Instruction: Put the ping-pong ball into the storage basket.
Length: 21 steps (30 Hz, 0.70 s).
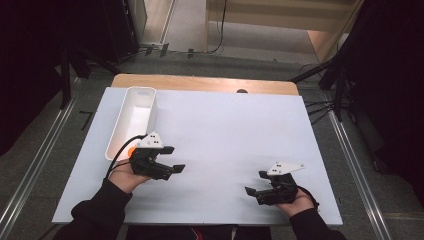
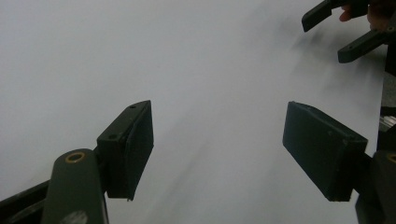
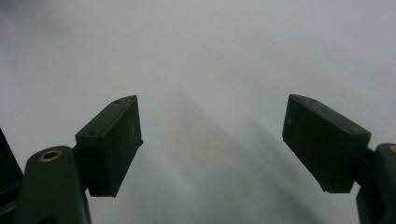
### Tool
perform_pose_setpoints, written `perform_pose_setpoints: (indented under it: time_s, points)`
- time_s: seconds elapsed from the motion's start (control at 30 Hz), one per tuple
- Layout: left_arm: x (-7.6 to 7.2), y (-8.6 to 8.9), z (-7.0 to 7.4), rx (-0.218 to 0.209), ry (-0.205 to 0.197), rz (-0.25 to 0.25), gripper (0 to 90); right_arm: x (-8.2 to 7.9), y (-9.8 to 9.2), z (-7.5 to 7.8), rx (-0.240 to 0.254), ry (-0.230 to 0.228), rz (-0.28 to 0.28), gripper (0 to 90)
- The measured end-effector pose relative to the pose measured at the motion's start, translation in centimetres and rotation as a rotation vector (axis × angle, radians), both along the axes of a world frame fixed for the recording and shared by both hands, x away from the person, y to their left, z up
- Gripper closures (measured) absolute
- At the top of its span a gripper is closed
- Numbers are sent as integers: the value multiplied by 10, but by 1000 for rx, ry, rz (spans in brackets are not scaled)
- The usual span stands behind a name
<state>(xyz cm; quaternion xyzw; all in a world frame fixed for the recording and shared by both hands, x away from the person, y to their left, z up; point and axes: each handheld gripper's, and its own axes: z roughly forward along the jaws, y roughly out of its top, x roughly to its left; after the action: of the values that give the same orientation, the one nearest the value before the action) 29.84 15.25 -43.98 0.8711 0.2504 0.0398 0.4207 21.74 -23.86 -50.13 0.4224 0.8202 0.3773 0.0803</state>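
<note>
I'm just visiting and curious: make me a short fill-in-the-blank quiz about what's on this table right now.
1. The long white bin stands on the table's ____ side.
2. The left gripper has its jaws ____, nothing between them.
3. The right gripper points toward the ____ gripper.
4. The board covering the table is ____ in colour.

Missing words: left; open; left; white

My left hand (image 1: 126, 176) holds the left gripper (image 1: 173, 159) low, jaws pointing right, spread wide with nothing between the pads (image 2: 135, 149). My right hand (image 1: 296, 201) grips the right gripper (image 1: 256, 182), jaws aimed left toward the other, also parted and bare. Both forearms come in from the near edge, sleeves dark. The two grippers sit well apart.
</note>
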Motion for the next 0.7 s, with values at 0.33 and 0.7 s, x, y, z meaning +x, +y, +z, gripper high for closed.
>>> perform_pose_setpoints:
  time_s: [0.33, 0.7]
  points:
    - [-7, 5, -5, 5, 6, -21, 220, 0, 0, 0, -1, -3, 0, 185]
    - [-15, 10, -13, 23, -9, -55, 221, 0, 0, 0, -6, 2, 4, 185]
